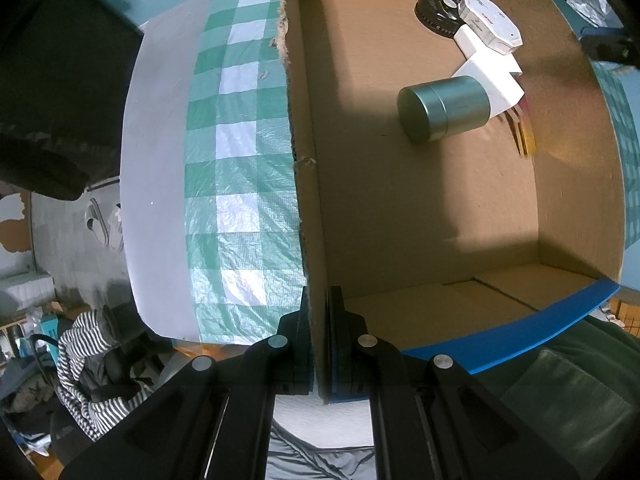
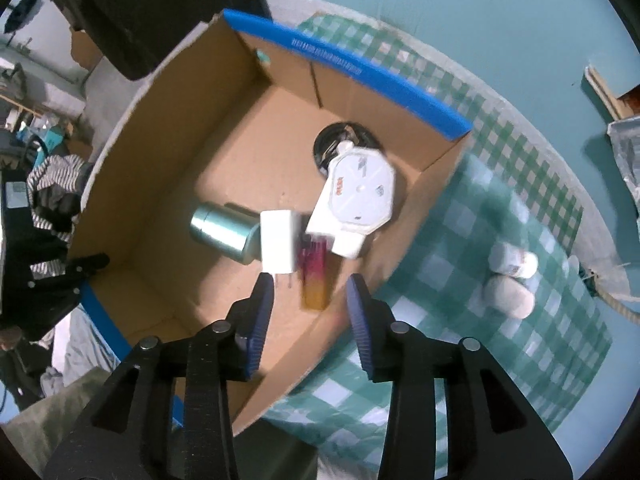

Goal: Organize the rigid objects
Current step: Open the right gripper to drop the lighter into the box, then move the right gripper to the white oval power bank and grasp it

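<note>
Motion blur smears the red-and-yellow oblong item (image 2: 314, 280) on the brown cardboard box floor (image 2: 224, 168); its identity cannot be read. The white rectangular box (image 2: 279, 242) beside it is likewise blurred. The black round ribbed disc (image 2: 326, 142) lies mostly hidden beneath the white octagonal case (image 2: 360, 192). Print on that case is too small to read.

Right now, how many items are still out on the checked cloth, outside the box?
2: a small white bottle and a pale rounded object, touching, right of the cardboard box. Others may be out of view.
</note>
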